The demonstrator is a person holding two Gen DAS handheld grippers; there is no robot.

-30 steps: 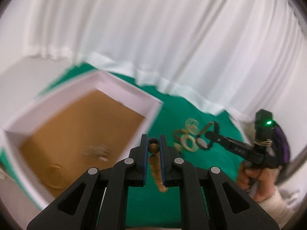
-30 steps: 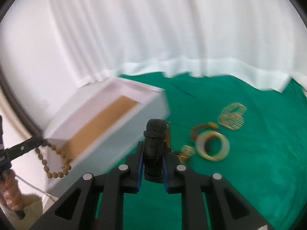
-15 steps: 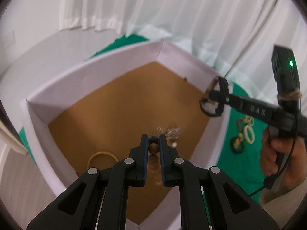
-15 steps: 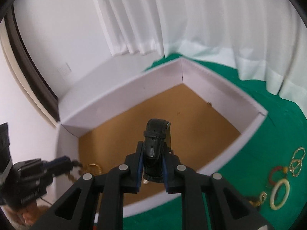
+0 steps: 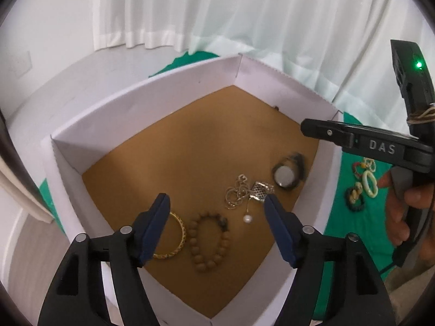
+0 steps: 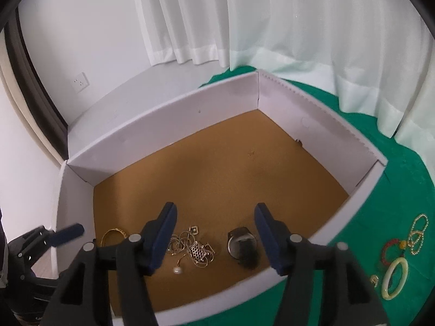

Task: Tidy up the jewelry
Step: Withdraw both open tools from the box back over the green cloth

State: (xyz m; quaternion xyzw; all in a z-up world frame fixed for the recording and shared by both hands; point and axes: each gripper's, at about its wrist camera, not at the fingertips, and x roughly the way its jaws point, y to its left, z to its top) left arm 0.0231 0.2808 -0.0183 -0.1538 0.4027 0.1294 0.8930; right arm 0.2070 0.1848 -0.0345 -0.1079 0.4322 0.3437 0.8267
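Observation:
A white box [image 5: 163, 100] with a brown floor [image 6: 223, 168] holds a wooden bead bracelet [image 5: 208, 240], a gold bangle [image 5: 174, 235], a silver necklace with a pearl [image 5: 246, 197] and a black watch [image 5: 286, 175]. My left gripper [image 5: 217, 203] is open and empty above the bead bracelet. My right gripper [image 6: 214, 214] is open and empty above the watch [image 6: 242, 245] and the necklace [image 6: 194, 250]. The right gripper also shows at the right of the left wrist view [image 5: 353, 138].
On the green cloth [image 6: 394, 184] right of the box lie a pale jade bangle [image 6: 395, 278], a red bead bracelet [image 6: 391, 247], a pearl chain [image 6: 418, 231] and a dark-and-gold bracelet [image 5: 354, 198]. White curtains [image 6: 272, 19] hang behind.
Both grippers opened over the box. The bead bracelet dropped from the left one and the watch from the right one; both now lie on the box floor.

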